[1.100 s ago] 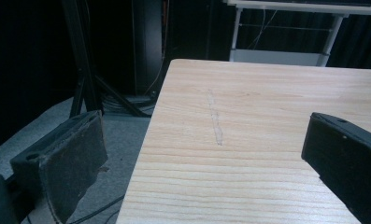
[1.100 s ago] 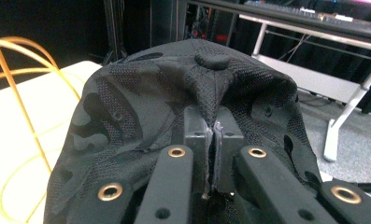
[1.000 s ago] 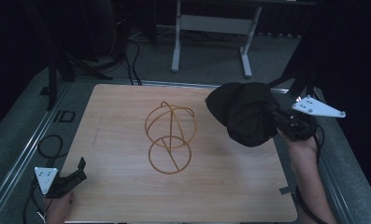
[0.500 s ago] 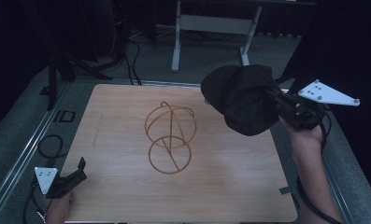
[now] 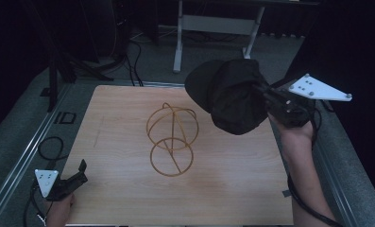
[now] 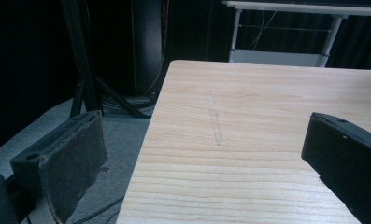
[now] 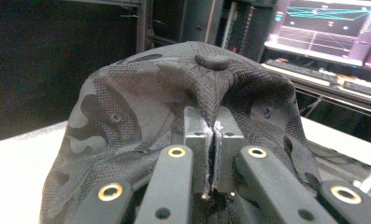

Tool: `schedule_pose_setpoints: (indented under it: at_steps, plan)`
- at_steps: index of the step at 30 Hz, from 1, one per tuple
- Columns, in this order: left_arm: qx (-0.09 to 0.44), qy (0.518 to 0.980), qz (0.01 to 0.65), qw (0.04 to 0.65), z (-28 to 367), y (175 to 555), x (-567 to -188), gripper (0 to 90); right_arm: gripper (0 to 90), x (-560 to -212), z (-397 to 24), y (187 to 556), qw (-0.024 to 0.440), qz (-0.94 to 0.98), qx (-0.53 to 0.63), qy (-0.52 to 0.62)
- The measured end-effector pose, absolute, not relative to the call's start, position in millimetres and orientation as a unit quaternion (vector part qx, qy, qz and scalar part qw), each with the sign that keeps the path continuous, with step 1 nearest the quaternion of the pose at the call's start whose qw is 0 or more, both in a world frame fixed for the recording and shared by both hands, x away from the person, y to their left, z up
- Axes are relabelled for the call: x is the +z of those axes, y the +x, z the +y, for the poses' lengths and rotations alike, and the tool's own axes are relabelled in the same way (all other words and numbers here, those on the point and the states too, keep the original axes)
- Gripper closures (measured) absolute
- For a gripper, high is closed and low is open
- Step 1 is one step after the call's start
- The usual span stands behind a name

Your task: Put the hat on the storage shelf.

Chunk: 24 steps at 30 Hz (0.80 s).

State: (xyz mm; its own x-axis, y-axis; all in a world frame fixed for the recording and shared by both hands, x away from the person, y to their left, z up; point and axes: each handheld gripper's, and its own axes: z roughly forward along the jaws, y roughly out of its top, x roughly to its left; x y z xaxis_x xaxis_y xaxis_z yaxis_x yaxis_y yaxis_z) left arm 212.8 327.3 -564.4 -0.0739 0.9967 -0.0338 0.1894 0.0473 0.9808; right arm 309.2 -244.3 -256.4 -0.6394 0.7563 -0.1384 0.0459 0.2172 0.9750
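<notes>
A black camouflage cap (image 5: 230,94) hangs in the air over the table's far right side, with my right gripper (image 5: 266,97) shut on its fabric. The right gripper view has the cap (image 7: 141,112) bunched over the pinched jaws of my right gripper (image 7: 213,140), its top button facing the camera. A gold wire stand (image 5: 172,137), a sphere of hoops on a ring base, stands upright at the table's middle, left of and below the cap. My left gripper (image 5: 79,172) rests open near the table's front left corner; nothing lies between its fingers (image 6: 66,163).
The wooden table (image 5: 128,189) has a metal frame along its edges. Cables (image 5: 50,146) lie on the grey floor at left. A white desk frame (image 5: 213,23) stands behind the table. A lit monitor (image 7: 332,28) glows beyond the cap.
My right gripper has lifted the cap higher and carried it leftward and farther back, tilting it toward the wire stand. The left gripper has stayed put.
</notes>
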Motion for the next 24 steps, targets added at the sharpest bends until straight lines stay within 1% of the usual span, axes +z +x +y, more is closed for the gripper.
schedule_pose_setpoints:
  at_steps: [14, 24]
  plan:
    - [0.456, 0.518, 0.572, 0.444, 327, 213, -564, 0.6, 86.8, -258, -199, 310, 0.295, 0.727, 0.568, 0.247]
    - [0.456, 0.518, 0.572, 0.444, 328, 212, -564, 0.6, 86.8, -265, -166, 313, 0.272, 0.741, 0.572, 0.223]
